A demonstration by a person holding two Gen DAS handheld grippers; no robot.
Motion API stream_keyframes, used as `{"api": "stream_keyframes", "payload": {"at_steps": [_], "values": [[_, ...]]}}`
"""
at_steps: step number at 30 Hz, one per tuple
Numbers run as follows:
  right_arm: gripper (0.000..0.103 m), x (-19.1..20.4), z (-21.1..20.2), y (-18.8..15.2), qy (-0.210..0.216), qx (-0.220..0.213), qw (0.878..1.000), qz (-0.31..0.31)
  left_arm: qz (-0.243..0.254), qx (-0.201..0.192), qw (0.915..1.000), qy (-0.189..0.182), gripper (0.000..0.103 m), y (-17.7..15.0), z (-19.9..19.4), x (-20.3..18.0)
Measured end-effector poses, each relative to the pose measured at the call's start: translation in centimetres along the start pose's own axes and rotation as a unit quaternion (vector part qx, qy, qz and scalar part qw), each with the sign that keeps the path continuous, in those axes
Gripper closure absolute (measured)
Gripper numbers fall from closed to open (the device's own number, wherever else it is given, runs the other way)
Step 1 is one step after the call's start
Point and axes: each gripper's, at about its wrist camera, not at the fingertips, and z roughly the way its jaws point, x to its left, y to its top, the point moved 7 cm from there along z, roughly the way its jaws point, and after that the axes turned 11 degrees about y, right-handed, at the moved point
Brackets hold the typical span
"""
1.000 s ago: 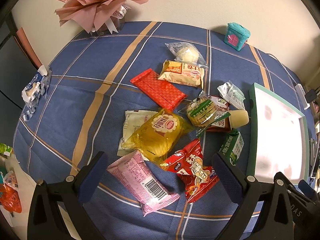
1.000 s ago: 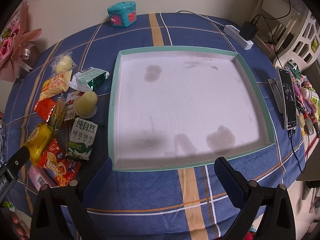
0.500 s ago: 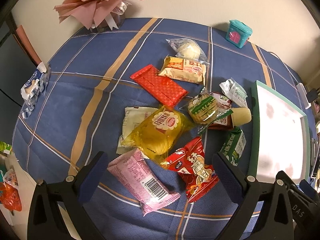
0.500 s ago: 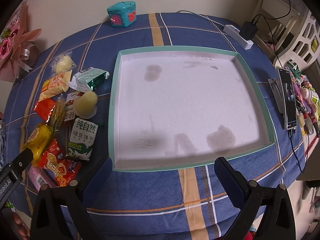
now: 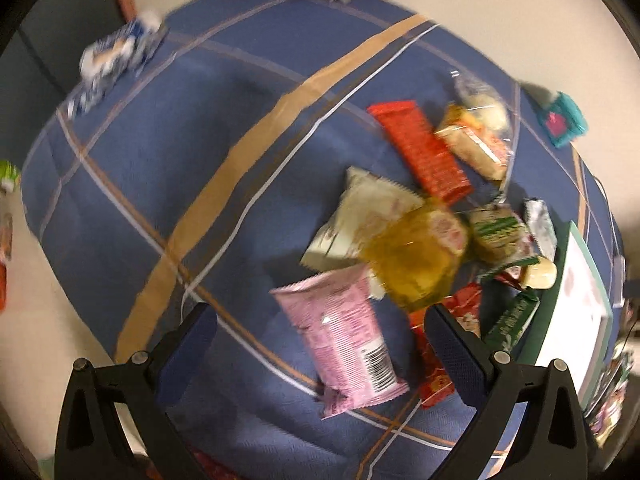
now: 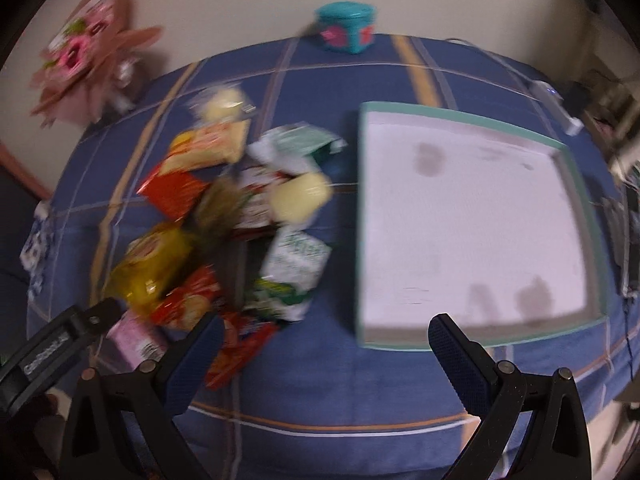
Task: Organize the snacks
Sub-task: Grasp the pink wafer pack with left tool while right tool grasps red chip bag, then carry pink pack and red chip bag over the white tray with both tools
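Observation:
Several snack packets lie in a heap on the blue checked tablecloth (image 5: 168,168). A pink packet (image 5: 344,336) lies nearest, between the fingers of my open left gripper (image 5: 320,344). Behind it are a yellow packet (image 5: 416,260), a cream packet (image 5: 364,216), a red bar (image 5: 424,152) and a green biscuit carton (image 5: 512,320). The white tray with a teal rim (image 6: 360,216) is empty, right of the heap. My right gripper (image 6: 324,356) is open and empty above the table's front edge, between the heap (image 6: 224,224) and the tray. Both views are blurred.
A teal box (image 6: 347,32) stands at the back edge and a pink bouquet (image 6: 88,52) at the back left. A blue-white packet (image 5: 116,60) lies at the far left edge. A power strip (image 6: 560,108) and a phone (image 6: 632,240) lie right of the tray.
Both grippers have swung left. The left view now centres on the pink packet and bare cloth; the right view now takes in the snack heap as well as the tray. Nothing was grasped.

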Motion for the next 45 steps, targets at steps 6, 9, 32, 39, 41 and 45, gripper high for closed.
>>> {"api": "stream_keyframes", "payload": {"at_steps": [6, 9, 32, 39, 41, 45], "values": [[0.000, 2.6, 2.3, -0.5, 0.012, 0.026, 0.999, -0.025, -0.012, 0.047, 0.9988, 0.001, 0.000, -1.0, 2.2, 0.4], [0.000, 3.3, 3.5, -0.7, 0.014, 0.039, 0.999, -0.033, -0.014, 0.069, 0.9975, -0.003, 0.004, -1.6, 3.2, 0.2], [0.011, 7.8, 9.3, -0.3, 0.029, 0.054, 0.995, -0.082, -0.055, 0.103, 0.9932, 0.002, 0.042, -1.3, 6.1, 2.2], [0.033, 8.1, 11.1, 0.1, 0.002, 0.048, 0.995, -0.093, -0.053, 0.096, 0.9939, -0.011, 0.057, -1.4, 4.2, 0.5], [0.034, 8.1, 11.6, 0.2, 0.012, 0.051, 0.995, -0.079, -0.051, 0.095, 0.9940, -0.017, 0.059, -1.3, 4.1, 0.1], [0.036, 8.4, 11.7, 0.3, 0.016, 0.050, 0.995, -0.081, -0.048, 0.093, 0.9940, -0.034, 0.062, -1.1, 3.2, -0.8]]}}
